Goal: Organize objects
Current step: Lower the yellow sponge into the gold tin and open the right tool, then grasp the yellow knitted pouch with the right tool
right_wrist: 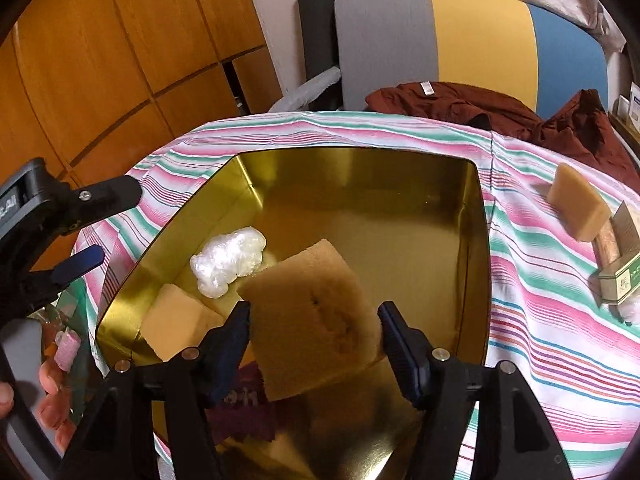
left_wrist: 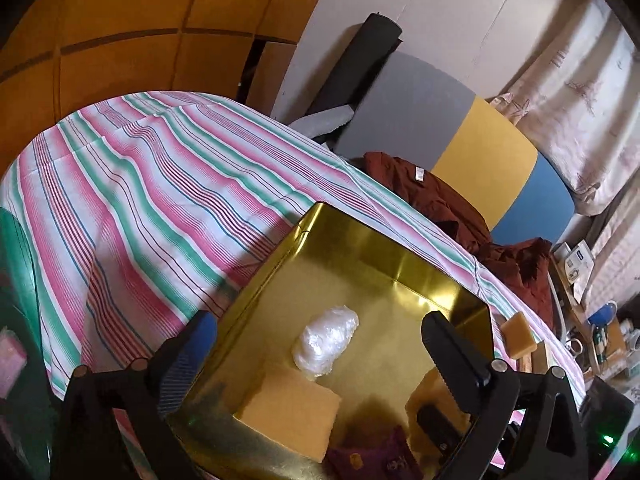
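Note:
A gold metal tin [left_wrist: 396,258] [right_wrist: 478,248] sits open on the striped tablecloth. Inside lie a yellow sponge [left_wrist: 290,412] [right_wrist: 176,320], a crumpled clear plastic wad [left_wrist: 326,340] [right_wrist: 228,260] and a purple cloth [left_wrist: 372,460] [right_wrist: 244,404]. My right gripper [right_wrist: 314,332] is shut on a tan sponge [right_wrist: 316,320], held over the tin. My left gripper [left_wrist: 320,344] is open and empty at the tin's near left rim; it also shows in the right wrist view [right_wrist: 104,224].
A tan soap-like block [right_wrist: 580,208] [left_wrist: 518,334], a wooden piece and a small carton [right_wrist: 620,272] lie on the cloth right of the tin. Maroon clothing [right_wrist: 500,112] lies by a grey, yellow and blue chair [right_wrist: 440,40]. Wooden cabinets stand to the left.

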`<state>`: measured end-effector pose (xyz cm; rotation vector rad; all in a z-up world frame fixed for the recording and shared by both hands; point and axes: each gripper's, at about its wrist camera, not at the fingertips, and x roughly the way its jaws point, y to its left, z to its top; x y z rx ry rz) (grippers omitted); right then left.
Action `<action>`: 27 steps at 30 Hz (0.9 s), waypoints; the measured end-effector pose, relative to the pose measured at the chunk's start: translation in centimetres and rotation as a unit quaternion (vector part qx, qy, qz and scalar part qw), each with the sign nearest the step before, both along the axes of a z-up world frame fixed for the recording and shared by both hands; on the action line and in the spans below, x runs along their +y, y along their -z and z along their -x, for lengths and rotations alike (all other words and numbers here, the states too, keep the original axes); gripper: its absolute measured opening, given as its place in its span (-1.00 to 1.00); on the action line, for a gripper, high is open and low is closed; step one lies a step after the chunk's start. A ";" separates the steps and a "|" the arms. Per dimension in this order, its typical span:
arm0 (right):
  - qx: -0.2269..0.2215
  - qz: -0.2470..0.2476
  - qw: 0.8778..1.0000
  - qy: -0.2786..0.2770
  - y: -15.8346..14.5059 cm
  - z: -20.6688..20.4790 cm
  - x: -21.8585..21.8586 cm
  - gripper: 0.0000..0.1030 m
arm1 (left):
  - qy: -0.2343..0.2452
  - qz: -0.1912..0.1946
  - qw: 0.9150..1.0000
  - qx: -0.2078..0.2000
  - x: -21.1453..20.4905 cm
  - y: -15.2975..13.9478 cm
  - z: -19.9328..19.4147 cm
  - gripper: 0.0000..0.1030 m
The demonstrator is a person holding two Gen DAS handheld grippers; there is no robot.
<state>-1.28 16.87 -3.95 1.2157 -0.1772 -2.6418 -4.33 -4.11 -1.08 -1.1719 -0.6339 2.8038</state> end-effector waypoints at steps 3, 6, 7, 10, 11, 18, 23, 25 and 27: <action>0.027 0.006 1.000 0.000 -0.8 -0.8 0.4 0.41 | 0.004 0.003 1.000 0.001 0.5 0.0 -0.1 0.99; 0.047 0.022 0.999 0.009 -1.7 -1.5 1.5 0.48 | 0.010 0.006 1.000 0.001 0.9 0.0 -0.3 0.99; 0.052 0.024 0.998 0.014 -1.9 -1.7 1.9 0.48 | 0.011 0.007 1.000 0.001 1.0 0.0 -0.3 0.99; 0.068 0.038 0.996 0.033 -2.6 -2.8 3.8 0.48 | 0.021 0.010 1.000 0.001 1.6 0.1 -0.4 0.99; 0.071 0.041 0.996 0.039 -2.7 -3.1 4.5 0.48 | 0.026 0.010 1.000 0.000 1.9 0.2 -0.5 1.00; 0.066 0.029 0.992 0.103 -2.3 -4.7 9.7 0.48 | 0.091 0.014 0.996 0.014 5.6 0.3 -1.6 1.00; 0.039 0.022 0.988 0.147 -0.5 -5.8 13.5 0.48 | 0.149 0.021 0.988 0.029 8.8 0.2 -3.0 1.00; 0.030 0.013 0.986 0.163 0.3 -6.5 15.2 0.48 | 0.172 0.020 0.984 0.031 10.0 0.2 -3.6 1.00; 0.021 0.004 0.983 0.183 1.1 -7.4 17.0 0.48 | 0.200 0.018 0.979 0.032 11.4 0.3 -4.3 1.00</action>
